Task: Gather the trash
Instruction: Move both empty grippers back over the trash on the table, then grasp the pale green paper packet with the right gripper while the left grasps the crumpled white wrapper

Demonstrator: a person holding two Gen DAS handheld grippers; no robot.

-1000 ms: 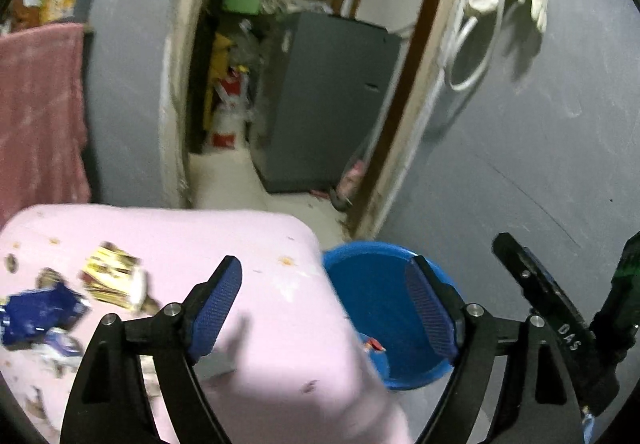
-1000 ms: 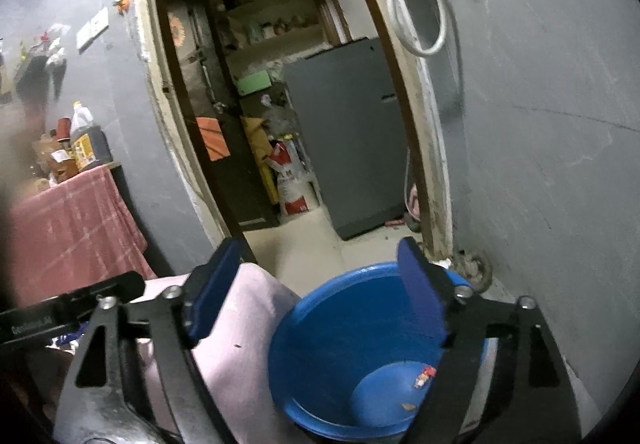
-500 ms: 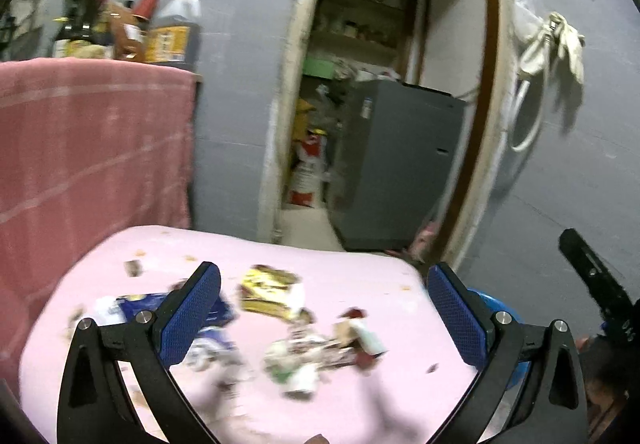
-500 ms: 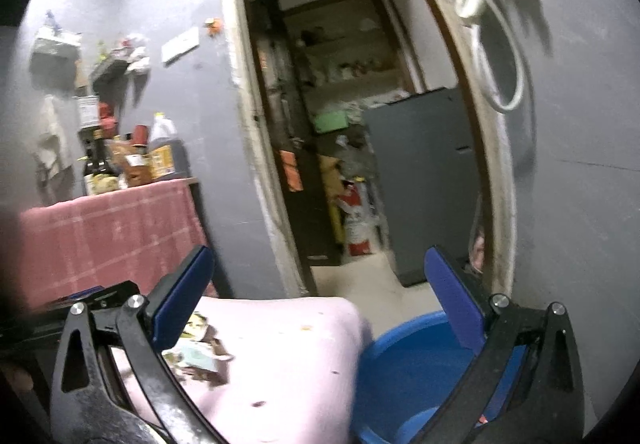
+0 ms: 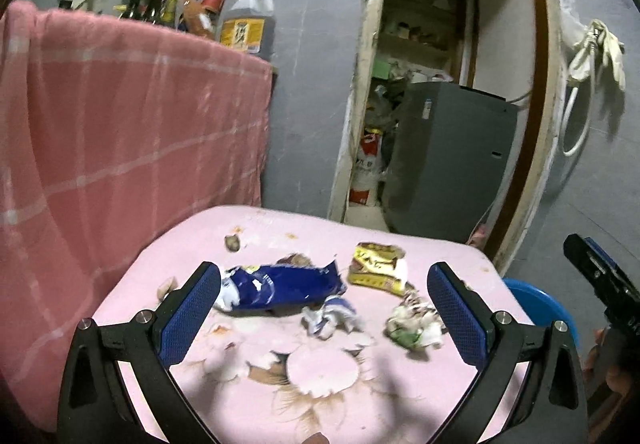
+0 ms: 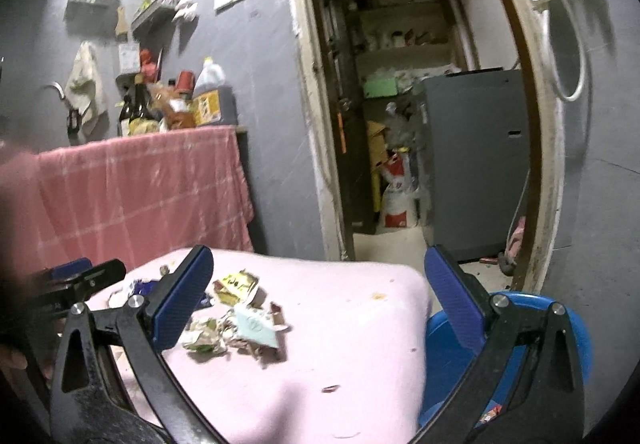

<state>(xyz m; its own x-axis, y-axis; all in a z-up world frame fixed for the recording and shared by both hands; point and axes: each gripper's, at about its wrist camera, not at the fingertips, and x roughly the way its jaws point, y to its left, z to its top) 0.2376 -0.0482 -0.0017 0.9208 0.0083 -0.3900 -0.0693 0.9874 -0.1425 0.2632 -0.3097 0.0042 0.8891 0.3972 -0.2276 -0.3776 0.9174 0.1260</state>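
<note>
Grey walls surround a low table (image 5: 472,260) under a pink cloth with a faded flower print; beyond its far edge a doorway opens onto a storeroom with a grey appliance (image 5: 448,160). Trash lies scattered over the middle of the table: a torn blue wrapper (image 5: 284,286) toward the left edge, a yellow packet (image 5: 376,266) just beyond it toward the far right corner, a crumpled white-and-blue scrap (image 5: 330,318) nearer the front, and a wad of greenish paper (image 5: 412,326) beside it on the right. Small crumbs dot the cloth near the far edge. A blue basin (image 6: 568,328) sits on the floor just off the table's right edge, with a few scraps visible in its bottom. A pink checked cloth (image 5: 120,148) drapes a higher shelf at the left, carrying bottles and a large oil jug (image 5: 248,24).

Left tongs (image 5: 320,318) hover over the trash pile, spread wide and gripping nothing. Right tongs (image 6: 320,300) hang over the table's right edge, likewise released and empty, with the basin behind the right finger.
</note>
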